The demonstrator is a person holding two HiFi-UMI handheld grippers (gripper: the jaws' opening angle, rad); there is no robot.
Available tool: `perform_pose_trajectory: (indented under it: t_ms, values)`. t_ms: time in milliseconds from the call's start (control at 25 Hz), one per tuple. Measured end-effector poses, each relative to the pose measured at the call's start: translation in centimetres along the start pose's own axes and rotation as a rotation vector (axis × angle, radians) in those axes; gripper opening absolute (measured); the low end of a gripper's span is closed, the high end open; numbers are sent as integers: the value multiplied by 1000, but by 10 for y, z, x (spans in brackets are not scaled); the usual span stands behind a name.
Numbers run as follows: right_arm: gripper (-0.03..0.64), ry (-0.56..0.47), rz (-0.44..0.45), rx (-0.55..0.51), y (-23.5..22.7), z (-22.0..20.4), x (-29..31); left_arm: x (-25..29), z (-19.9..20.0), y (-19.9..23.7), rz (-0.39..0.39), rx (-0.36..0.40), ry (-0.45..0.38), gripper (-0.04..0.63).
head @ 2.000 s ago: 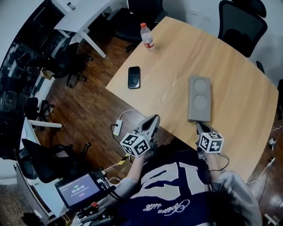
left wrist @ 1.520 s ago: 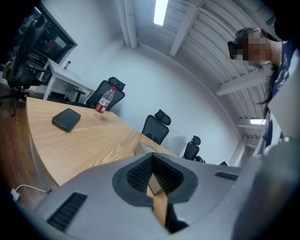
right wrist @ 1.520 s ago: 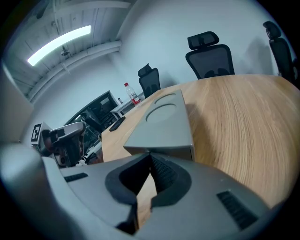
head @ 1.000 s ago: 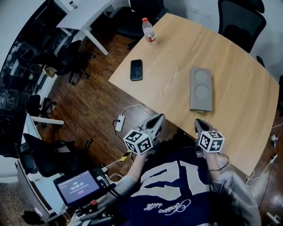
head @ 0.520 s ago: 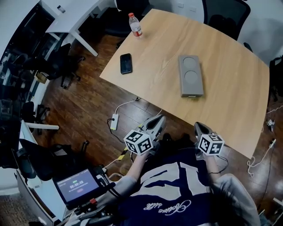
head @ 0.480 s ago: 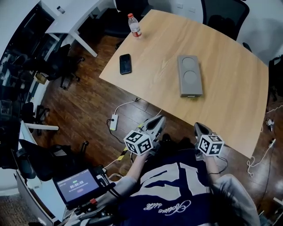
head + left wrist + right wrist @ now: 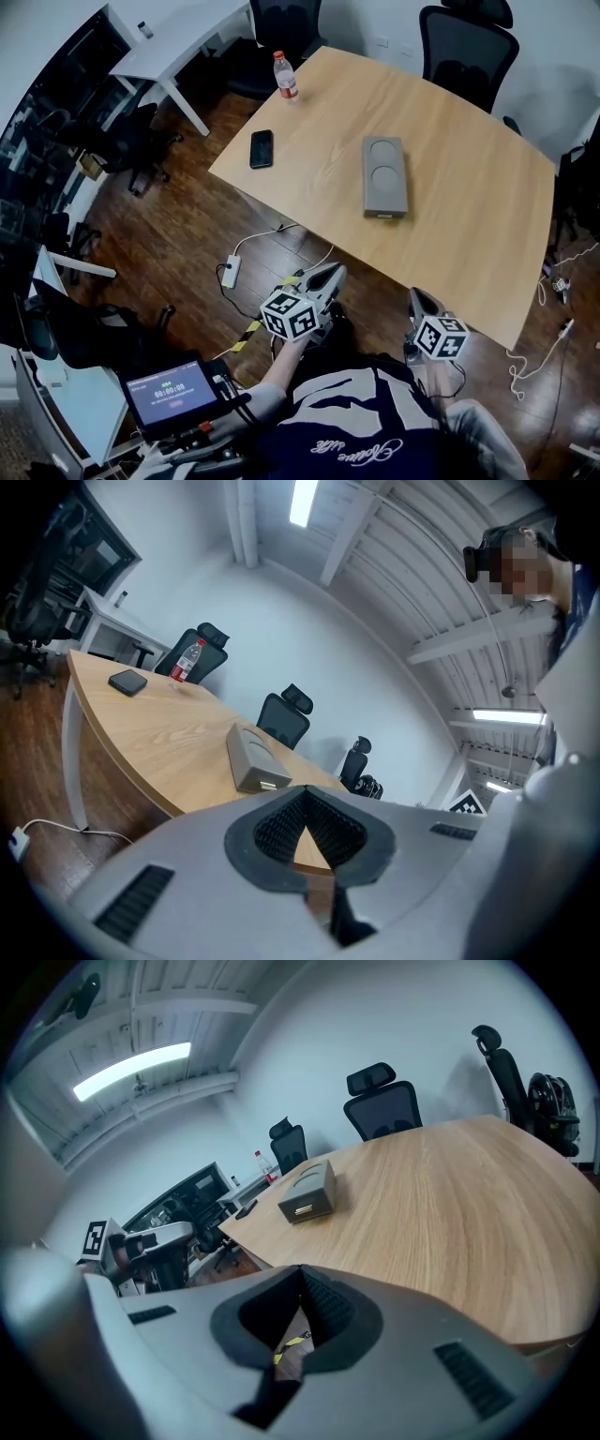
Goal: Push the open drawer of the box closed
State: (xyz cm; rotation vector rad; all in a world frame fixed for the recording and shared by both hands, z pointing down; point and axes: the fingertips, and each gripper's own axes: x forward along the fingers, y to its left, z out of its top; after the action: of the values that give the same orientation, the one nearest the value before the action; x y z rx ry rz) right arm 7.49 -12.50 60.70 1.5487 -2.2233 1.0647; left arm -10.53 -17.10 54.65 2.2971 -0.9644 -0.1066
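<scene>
1. Box (image 7: 385, 176): grey, mid-table (image 7: 469, 225), drawer end facing the near edge; how far the drawer stands out cannot be told.
2. Left gripper (image 7: 330, 275), right gripper (image 7: 417, 298): jaws together, empty, off the near edge, well apart from the box.
3. Risk: the unbraced box probably slides toward the far edge instead of closing; an off-centre push likely skews it.

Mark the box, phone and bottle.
box (image 7: 385, 176): head view, middle of its grey top.
phone (image 7: 261, 148): head view, centre of its dark face.
bottle (image 7: 285, 78): head view, body below the red cap.
</scene>
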Motion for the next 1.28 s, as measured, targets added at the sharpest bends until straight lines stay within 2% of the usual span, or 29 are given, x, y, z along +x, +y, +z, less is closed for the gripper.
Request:
perform_pose_trajectory:
  t_ms: [200,400,560,840,1000,1280]
  values:
    - [-3,-69,55,-38,-4,-3,-52,-4,-42,-54,-14,6,29,2]
    - [-3,-89,107,-90,-4,-24,-103,-21,-96,-120,-27,-5,61,3]
    - [-3,-112,137,-130,-3,-37,-127,-39,-128,-147,-22,11,69,3]
    - [-3,-151,208,-142,7,-50,-163,-70,-131,-181,14,50,-25,2]
    - [-3,-172,239,-138,11,-50,-171,-74,-133,-189,18,68,-27,3]
    - [-3,-151,268,-153,10,-59,-178,-79,-136,-201,19,90,-40,2]
